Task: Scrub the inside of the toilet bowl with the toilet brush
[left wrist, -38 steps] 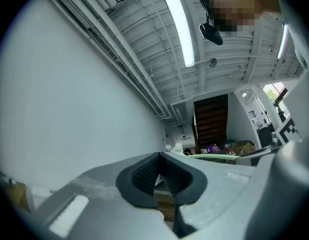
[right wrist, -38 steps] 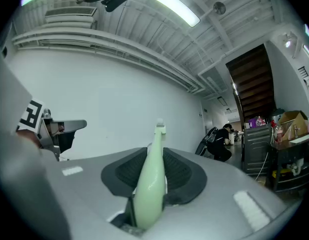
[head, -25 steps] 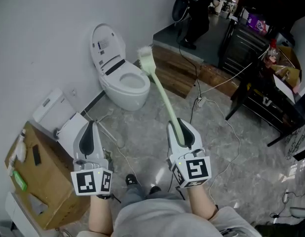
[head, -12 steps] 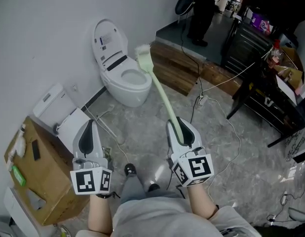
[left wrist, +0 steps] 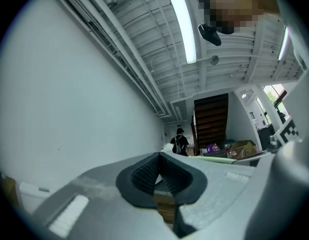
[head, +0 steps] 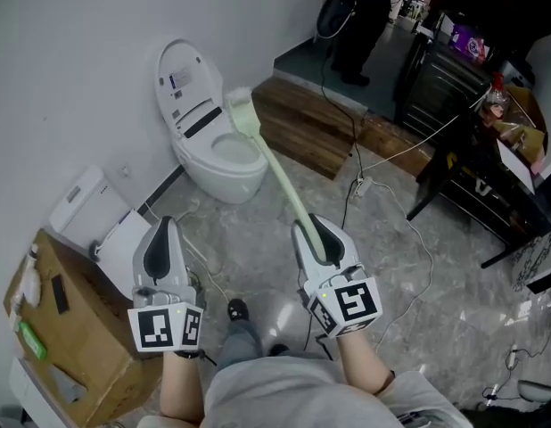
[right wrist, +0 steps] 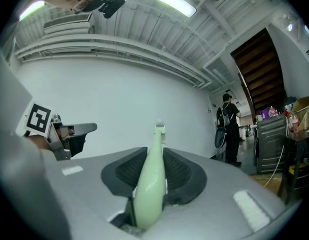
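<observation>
A white toilet (head: 224, 159) stands against the wall with its lid (head: 183, 79) raised. My right gripper (head: 313, 231) is shut on the handle of a pale green toilet brush (head: 280, 181). The brush head (head: 241, 114) hangs over the bowl's rim. In the right gripper view the handle (right wrist: 150, 179) runs up between the pads to the brush head (right wrist: 159, 129). My left gripper (head: 161, 239) is held at the lower left, shut and empty. Its dark pads (left wrist: 144, 176) meet in the left gripper view.
A cardboard box (head: 57, 328) and white parts (head: 102, 221) lie at the left. Wooden steps (head: 316, 132) rise behind the toilet. Cables (head: 382, 194) trail over the grey floor. A black rack (head: 476, 168) stands at the right. A person (right wrist: 227, 126) stands in the far doorway.
The brush head has swung left and now hangs over the toilet bowl. Both grippers have stayed shut.
</observation>
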Available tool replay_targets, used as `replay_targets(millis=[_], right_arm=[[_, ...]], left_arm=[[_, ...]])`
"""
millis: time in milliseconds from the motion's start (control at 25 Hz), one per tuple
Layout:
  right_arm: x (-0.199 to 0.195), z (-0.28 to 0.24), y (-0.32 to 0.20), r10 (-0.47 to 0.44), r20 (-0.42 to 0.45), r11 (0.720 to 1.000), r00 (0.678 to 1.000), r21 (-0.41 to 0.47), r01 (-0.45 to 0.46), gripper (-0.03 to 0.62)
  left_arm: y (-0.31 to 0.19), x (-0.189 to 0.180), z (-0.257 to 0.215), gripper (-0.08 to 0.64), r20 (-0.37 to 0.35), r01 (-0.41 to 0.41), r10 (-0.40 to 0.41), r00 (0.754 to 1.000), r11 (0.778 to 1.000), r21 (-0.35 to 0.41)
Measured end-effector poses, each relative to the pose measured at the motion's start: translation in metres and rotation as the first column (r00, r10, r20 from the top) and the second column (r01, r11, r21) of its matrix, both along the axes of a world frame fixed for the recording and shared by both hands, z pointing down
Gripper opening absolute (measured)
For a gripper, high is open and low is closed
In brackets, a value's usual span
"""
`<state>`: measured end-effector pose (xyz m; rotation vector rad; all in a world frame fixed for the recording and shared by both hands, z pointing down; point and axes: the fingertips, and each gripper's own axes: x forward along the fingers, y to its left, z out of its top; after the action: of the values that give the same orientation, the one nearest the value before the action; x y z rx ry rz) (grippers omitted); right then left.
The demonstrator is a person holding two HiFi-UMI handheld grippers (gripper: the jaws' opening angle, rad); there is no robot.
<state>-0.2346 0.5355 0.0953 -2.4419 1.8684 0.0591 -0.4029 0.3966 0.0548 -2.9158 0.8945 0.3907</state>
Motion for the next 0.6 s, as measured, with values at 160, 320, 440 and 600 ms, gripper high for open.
replay_targets(millis=[160,320,440,600], right_arm=[[0.027,-0.001,-0.038,0.051,-0.015,0.999,0.999,0.001,-0.051,0.103],[0.056,-0.001,-0.079,0.102,-0.008,0.995,0.995,-0.009,-0.102,0.103],[0.073,-0.002,-0.108,0.119,0.008,0.993,0.993,-0.006,-0.119,0.103],[0.085,-0.004,-0.144,0.119,0.006,0.993,0.993,-0.005,-0.119,0.103]], left_arm=[[-0.038,0.023,-0.003,0.005,-0.011,-0.011,0.011,1.0,1.0,0.003],[-0.079,0.044,-0.008,0.005,-0.014,-0.023,0.024,1.0,1.0,0.021],[-0.106,0.058,-0.01,0.005,-0.01,-0.037,0.037,0.999,0.999,0.027],[-0.139,0.072,-0.016,0.005,0.0,-0.038,0.038,0.999,0.997,0.066]])
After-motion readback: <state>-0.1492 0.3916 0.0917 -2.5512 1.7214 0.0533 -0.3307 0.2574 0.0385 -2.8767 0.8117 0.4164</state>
